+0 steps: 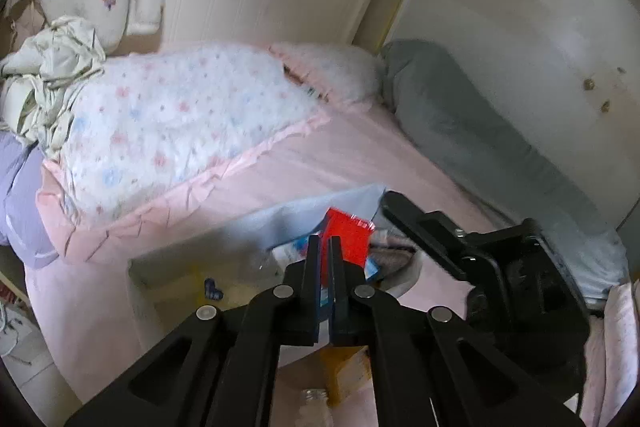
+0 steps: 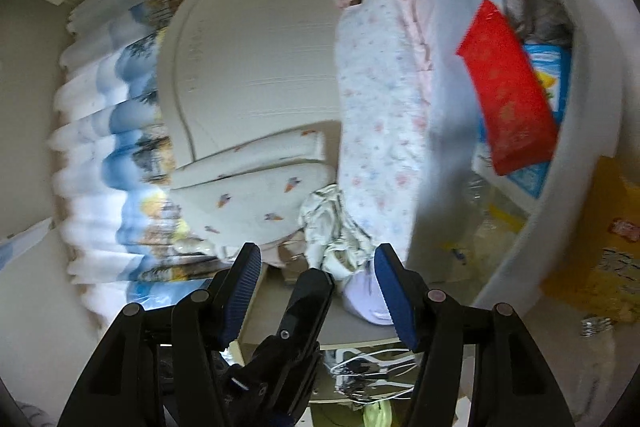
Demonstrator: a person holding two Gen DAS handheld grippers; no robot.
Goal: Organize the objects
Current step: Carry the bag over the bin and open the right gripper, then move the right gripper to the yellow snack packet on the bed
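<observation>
Pink bed (image 1: 360, 155) beneath: keeping left gripper (image 1: 325, 247) pinched together, empty, above red packet (image 1: 348, 239); right gripper (image 2: 316, 267) apart around black handle (image 2: 304, 303); moving slowly.

Left wrist view looks down along its fingers, close over a white plastic basket (image 1: 408, 273) on the pink bedsheet (image 1: 360, 155), facing the headboard. Right wrist view is rolled sideways, looking level past the same basket (image 2: 560, 163). Both share the flat red packet (image 1: 347, 241) (image 2: 508, 87) and the floral white pillow (image 1: 180, 123) (image 2: 376, 131).
</observation>
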